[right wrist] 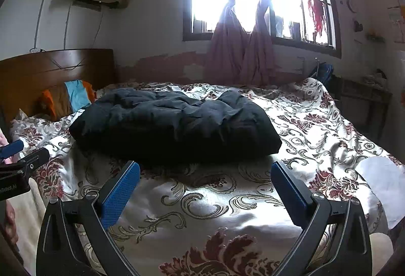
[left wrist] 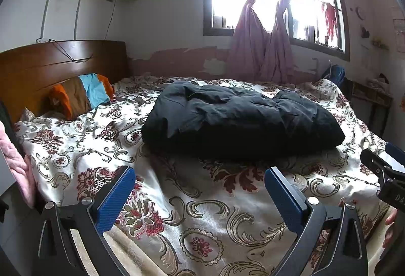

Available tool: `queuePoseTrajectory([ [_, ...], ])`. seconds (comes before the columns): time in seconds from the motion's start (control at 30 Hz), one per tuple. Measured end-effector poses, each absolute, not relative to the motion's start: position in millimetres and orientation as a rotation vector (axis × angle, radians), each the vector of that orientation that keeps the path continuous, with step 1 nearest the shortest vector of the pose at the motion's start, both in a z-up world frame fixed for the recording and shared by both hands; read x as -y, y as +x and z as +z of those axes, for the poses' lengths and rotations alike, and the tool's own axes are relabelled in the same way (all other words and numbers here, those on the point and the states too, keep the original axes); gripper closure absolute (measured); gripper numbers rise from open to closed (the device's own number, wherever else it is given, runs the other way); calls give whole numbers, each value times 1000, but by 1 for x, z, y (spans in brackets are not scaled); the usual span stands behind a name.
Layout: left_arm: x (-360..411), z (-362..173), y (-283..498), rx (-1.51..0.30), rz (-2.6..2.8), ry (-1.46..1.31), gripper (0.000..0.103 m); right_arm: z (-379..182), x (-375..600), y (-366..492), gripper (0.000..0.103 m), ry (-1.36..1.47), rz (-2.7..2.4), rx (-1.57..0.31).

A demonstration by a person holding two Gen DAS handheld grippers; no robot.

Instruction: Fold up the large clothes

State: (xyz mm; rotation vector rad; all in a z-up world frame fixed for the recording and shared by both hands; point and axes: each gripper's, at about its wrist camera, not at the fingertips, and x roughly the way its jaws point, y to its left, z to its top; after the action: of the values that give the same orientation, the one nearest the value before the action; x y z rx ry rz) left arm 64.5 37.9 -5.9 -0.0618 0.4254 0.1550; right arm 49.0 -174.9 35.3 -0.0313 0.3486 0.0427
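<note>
Black puffy jacket [left wrist: 240,116], folded into a rumpled bundle

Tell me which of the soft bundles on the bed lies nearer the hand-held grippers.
The black puffy garment, lying mid-bed just beyond both open hand-held grippers. The other bundle, the orange, brown and blue striped one, sits farther back against the wooden headboard.

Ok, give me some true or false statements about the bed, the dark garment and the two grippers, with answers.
1. The dark jacket lies on the floral bedspread. True.
2. The left hand-held gripper grips the jacket. False: it is open, short of it.
3. The right hand-held gripper is open. True.
4. The jacket hangs from the headboard. False: it lies in a bundle on the bed.
5. The curtains are knotted at the window. True.
</note>
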Motion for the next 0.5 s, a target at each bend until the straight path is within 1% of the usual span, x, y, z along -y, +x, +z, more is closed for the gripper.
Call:
queuePoseTrajectory([
  [0.5,-38,-5,64,-424,156,-62,0,35,174,49,2,-31,43,-348],
])
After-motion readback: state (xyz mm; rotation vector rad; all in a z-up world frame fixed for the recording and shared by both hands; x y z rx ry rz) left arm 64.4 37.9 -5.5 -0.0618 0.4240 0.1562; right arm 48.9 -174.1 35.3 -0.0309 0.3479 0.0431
